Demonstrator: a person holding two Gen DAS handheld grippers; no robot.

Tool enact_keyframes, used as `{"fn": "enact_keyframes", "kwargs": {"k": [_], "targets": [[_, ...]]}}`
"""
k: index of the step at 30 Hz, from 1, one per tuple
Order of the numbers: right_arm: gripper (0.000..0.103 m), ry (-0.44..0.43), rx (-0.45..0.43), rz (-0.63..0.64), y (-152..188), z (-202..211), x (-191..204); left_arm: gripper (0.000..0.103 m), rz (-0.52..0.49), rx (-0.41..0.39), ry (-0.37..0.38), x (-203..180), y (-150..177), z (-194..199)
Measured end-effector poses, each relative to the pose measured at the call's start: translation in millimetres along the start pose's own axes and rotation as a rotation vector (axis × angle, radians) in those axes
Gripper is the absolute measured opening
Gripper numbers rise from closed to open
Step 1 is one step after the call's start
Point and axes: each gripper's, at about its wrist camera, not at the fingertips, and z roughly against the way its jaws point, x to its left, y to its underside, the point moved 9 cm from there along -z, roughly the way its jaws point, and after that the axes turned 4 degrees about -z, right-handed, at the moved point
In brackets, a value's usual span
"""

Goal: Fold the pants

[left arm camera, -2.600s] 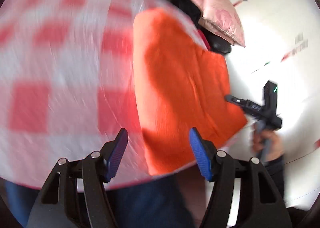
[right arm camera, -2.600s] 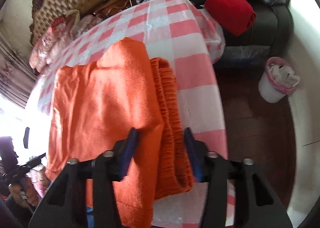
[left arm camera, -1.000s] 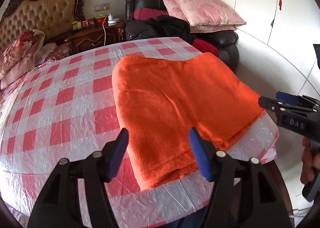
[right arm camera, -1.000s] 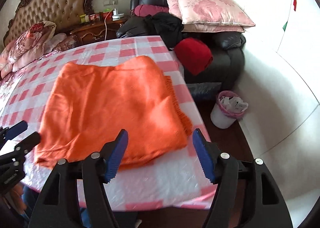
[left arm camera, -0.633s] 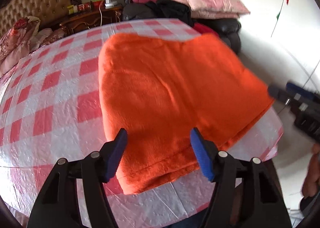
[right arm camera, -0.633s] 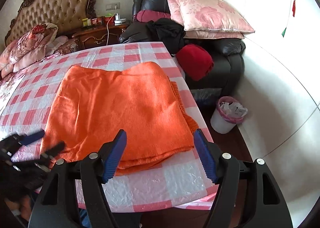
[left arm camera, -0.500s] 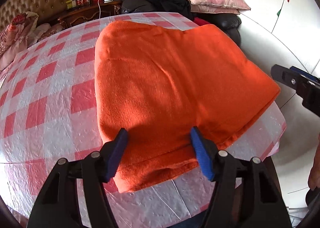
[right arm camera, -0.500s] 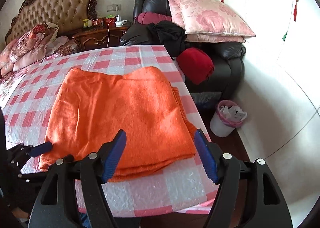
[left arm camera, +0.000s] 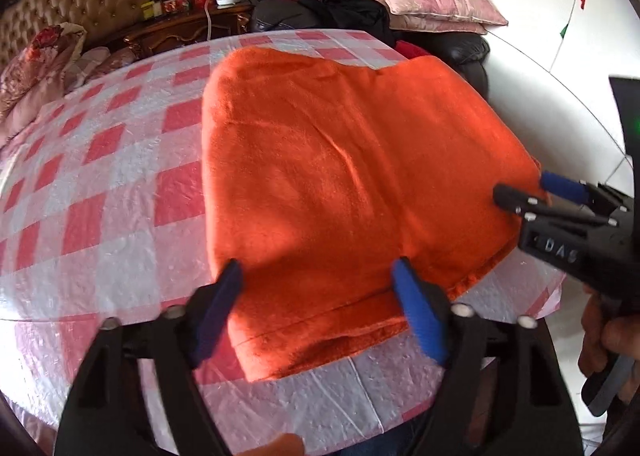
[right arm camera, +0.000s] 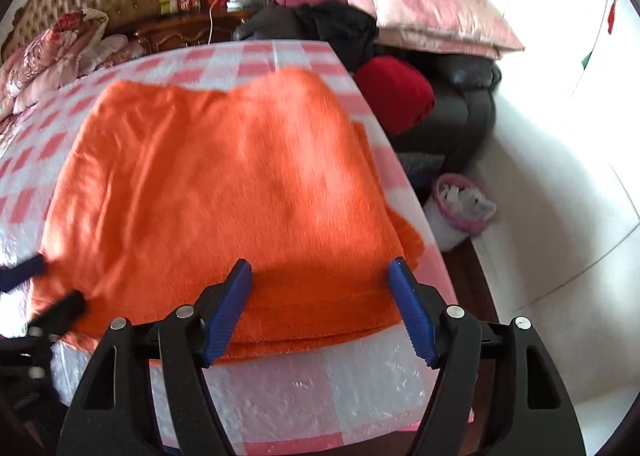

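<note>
Left wrist view: pants [left arm camera: 340,176] look soft, floppy fleece; I'd pinch both near corners. Left claw [left arm camera: 320,296], just widened, and right claw [right arm camera: 320,292] gape empty.

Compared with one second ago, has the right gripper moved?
Yes. The right gripper came down toward the orange pants: against the checked table, its open jaws now straddle the near folded edge.

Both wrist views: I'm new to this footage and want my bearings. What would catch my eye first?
The bright orange pants, folded into a thick pad, lie on the red-and-white checked tablecloth at its near right corner. Both grippers hang open over the near edge: the left gripper at one end, the right gripper at the other, blue fingers spread. Behind, pink pillows sit on a black sofa.
</note>
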Motion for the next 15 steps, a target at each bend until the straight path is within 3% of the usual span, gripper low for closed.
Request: {"fn": "enact_keyframes", "kwargs": {"k": [3, 9, 15], "targets": [[0.07, -0.008, -0.006, -0.029, 3, 15, -4, 0.101, 0.005, -0.032, -0.023, 0, -7, 22], [0.074, -0.001, -0.053, -0.073, 11, 72, -11, 0.101, 0.044, -0.046, -0.055, -4, -19, 65], [0.074, -0.003, -0.093, -0.072, 13, 114, -13, 0.101, 0.046, -0.054, -0.029, -15, -19, 94]]}}
